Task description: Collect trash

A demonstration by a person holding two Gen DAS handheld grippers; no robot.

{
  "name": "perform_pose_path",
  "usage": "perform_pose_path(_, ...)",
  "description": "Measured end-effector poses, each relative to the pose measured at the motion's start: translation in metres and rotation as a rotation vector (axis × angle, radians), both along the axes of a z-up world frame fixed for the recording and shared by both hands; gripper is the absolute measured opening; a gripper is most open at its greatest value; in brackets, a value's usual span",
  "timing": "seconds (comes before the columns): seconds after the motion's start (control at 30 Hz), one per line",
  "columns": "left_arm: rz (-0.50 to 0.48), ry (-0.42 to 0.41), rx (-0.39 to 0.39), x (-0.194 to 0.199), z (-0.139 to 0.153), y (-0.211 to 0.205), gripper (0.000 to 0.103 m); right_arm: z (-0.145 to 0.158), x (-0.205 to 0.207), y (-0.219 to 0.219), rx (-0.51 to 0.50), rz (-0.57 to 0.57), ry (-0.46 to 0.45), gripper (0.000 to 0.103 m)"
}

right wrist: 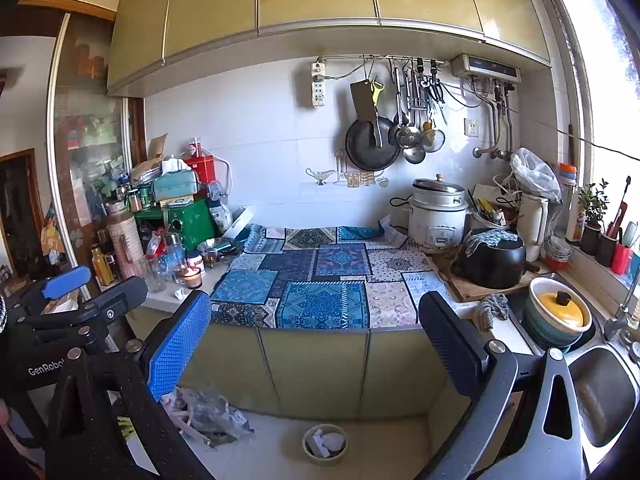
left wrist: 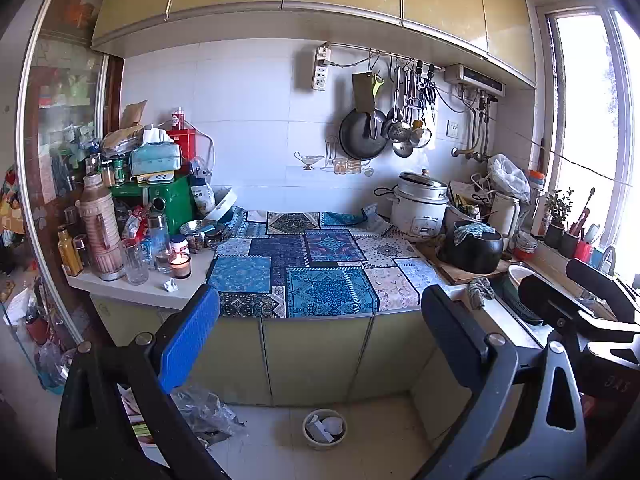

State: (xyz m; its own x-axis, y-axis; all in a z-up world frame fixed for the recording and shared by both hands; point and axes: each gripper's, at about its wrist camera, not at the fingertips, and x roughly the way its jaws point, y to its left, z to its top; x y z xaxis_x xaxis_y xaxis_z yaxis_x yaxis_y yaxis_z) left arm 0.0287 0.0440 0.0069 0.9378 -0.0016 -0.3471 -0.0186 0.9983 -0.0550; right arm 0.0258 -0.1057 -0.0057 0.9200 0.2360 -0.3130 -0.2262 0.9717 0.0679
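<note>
A crumpled white paper ball [left wrist: 171, 286] lies on the pale counter edge, left of the patchwork cloth [left wrist: 312, 276], beside a lit candle jar [left wrist: 180, 265]; it also shows in the right wrist view [right wrist: 181, 293]. A small round bin [left wrist: 324, 429] with paper scraps stands on the floor below the cabinets, also in the right wrist view [right wrist: 324, 445]. My left gripper [left wrist: 320, 340] is open and empty, held back from the counter. My right gripper [right wrist: 316, 340] is open and empty, to the right of the left one.
Bottles, glasses and a pink thermos [left wrist: 100, 236] crowd the left counter. A rice cooker [left wrist: 420, 208] and black pot [left wrist: 472, 246] stand on the right, a sink [right wrist: 600, 392] beyond. A clear plastic bag [left wrist: 204, 408] lies on the floor at left.
</note>
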Motion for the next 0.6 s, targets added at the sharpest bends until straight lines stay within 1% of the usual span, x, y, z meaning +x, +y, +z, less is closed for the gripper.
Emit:
perform_pose_path(0.3, 0.009, 0.036, -0.004, -0.005, -0.007, -0.011, 0.101, 0.004, -0.006, -0.011, 0.012, 0.007, 0.011, 0.103)
perform_pose_path(0.6, 0.021, 0.044, -0.008, -0.006, -0.006, -0.016, 0.101, 0.006, -0.009, -0.019, 0.026, 0.004, 0.024, 0.103)
